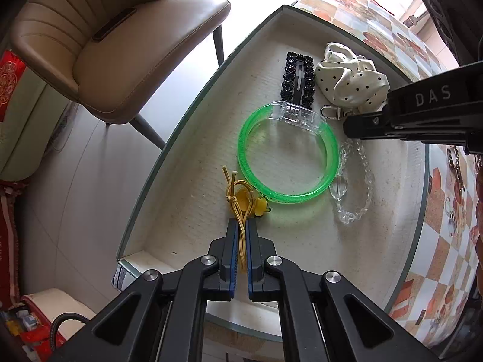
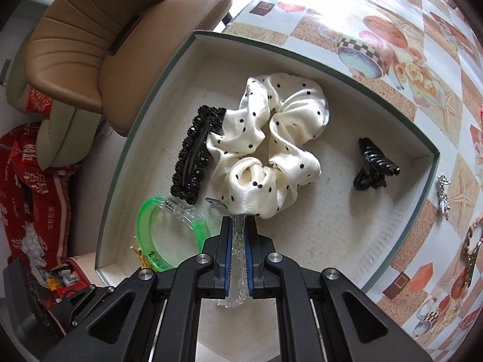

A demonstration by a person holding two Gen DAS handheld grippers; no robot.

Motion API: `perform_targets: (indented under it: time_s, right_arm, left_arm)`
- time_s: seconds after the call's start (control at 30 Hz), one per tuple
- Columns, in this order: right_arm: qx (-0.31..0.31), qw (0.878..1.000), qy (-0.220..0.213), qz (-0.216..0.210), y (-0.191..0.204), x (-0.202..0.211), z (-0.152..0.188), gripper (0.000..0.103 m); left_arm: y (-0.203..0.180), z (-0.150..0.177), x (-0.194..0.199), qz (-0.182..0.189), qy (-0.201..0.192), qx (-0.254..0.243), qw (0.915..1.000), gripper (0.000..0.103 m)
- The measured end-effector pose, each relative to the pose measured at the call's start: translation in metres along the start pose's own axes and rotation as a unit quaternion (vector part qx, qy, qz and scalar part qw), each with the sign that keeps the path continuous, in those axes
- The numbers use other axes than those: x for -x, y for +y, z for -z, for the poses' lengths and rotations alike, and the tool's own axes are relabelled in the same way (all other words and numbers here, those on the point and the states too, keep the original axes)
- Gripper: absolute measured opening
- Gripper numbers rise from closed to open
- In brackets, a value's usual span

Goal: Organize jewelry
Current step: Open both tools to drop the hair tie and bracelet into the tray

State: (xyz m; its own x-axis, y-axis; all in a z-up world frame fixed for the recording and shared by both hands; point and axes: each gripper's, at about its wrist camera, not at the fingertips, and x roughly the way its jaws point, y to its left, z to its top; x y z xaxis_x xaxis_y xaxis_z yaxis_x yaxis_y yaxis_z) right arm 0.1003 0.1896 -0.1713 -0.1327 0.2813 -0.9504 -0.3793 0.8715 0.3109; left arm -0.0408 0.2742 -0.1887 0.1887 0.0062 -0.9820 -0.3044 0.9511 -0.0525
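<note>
A shallow white-lined box (image 1: pixel 193 211) (image 2: pixel 347 241) holds the jewelry. My left gripper (image 1: pixel 241 226) is shut on a yellow hair tie (image 1: pixel 241 199) with a small yellow charm, low over the box's near corner beside the green bangle (image 1: pixel 286 157) (image 2: pixel 148 229). My right gripper (image 2: pixel 239 221) is shut on a clear bead chain (image 2: pixel 238 256) (image 1: pixel 353 181), which trails onto the box floor beside the bangle. A clear hair clip (image 1: pixel 297 114) lies across the bangle's far side. The black beaded clip (image 1: pixel 297 78) (image 2: pixel 193 154) and polka-dot scrunchie (image 1: pixel 350 78) (image 2: pixel 268 141) lie beyond.
A black claw clip (image 2: pixel 374 166) sits at the box's right side. On the patterned tablecloth (image 2: pixel 362 15), silver jewelry (image 2: pixel 443 193) and a chain (image 2: pixel 471 241) lie outside the box. A tan chair (image 1: pixel 105 45) stands beyond the table's edge.
</note>
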Motion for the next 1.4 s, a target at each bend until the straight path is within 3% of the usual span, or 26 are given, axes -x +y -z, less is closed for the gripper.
perform_targets:
  time_s: [0.27,0.33,0.4,0.47,0.8,1.07,1.13,1.17,1.2,1.3,1.33,1.37,1.4]
  right_arm:
    - [-0.002,1.0,0.007,0.002,0.006,0.0,0.002,0.01]
    - [-0.004,1.0,0.008,0.001,0.007,0.0,0.005,0.016]
    - [-0.005,1.0,0.005,-0.002,0.004,0.005,0.007,0.035]
    - [-0.003,1.0,-0.002,-0.008,0.004,0.012,0.009,0.044]
    - [-0.019,0.999,-0.025,-0.029,-0.007,0.051,0.019,0.056]
    - [-0.045,0.997,-0.042,-0.04,-0.03,0.086,0.035,0.059]
    - [-0.05,0.997,-0.044,-0.041,-0.036,0.093,0.04,0.065]
    - [-0.053,0.997,-0.045,-0.042,-0.036,0.094,0.043,0.077]
    - [-0.057,0.996,-0.046,-0.043,-0.037,0.097,0.048,0.082]
    - [-0.071,0.995,-0.048,-0.046,-0.052,0.104,0.063,0.082]
    - [-0.078,0.995,-0.048,-0.047,-0.057,0.105,0.068,0.082]
    - [-0.086,0.994,-0.048,-0.048,-0.064,0.107,0.073,0.082]
    - [-0.094,0.993,-0.049,-0.048,-0.069,0.108,0.077,0.082]
  left_arm:
    - [-0.01,0.0,0.004,-0.016,0.002,-0.01,0.9998,0.007]
    - [-0.012,0.001,0.007,-0.019,0.0,-0.012,0.9998,0.007]
    - [-0.015,0.001,0.012,-0.022,-0.003,-0.015,0.9996,0.007]
    - [-0.017,0.003,0.016,-0.026,-0.006,-0.016,0.9995,0.007]
    - [-0.02,0.004,0.043,-0.031,-0.016,-0.018,0.9992,0.007]
    - [-0.023,0.006,0.065,-0.03,-0.022,-0.035,0.9987,0.007]
    - [-0.025,0.006,0.069,-0.031,-0.022,-0.043,0.9984,0.007]
    - [-0.027,0.006,0.072,-0.029,-0.023,-0.049,0.9981,0.007]
    - [-0.031,0.007,0.076,-0.028,-0.024,-0.057,0.9977,0.007]
    - [-0.039,0.005,0.081,-0.022,-0.025,-0.076,0.9965,0.007]
    - [-0.042,0.005,0.082,-0.021,-0.025,-0.081,0.9961,0.026]
    - [-0.046,0.004,0.084,-0.021,-0.026,-0.087,0.9957,0.052]
    - [-0.05,0.002,0.087,-0.03,-0.031,-0.089,0.9951,0.102]
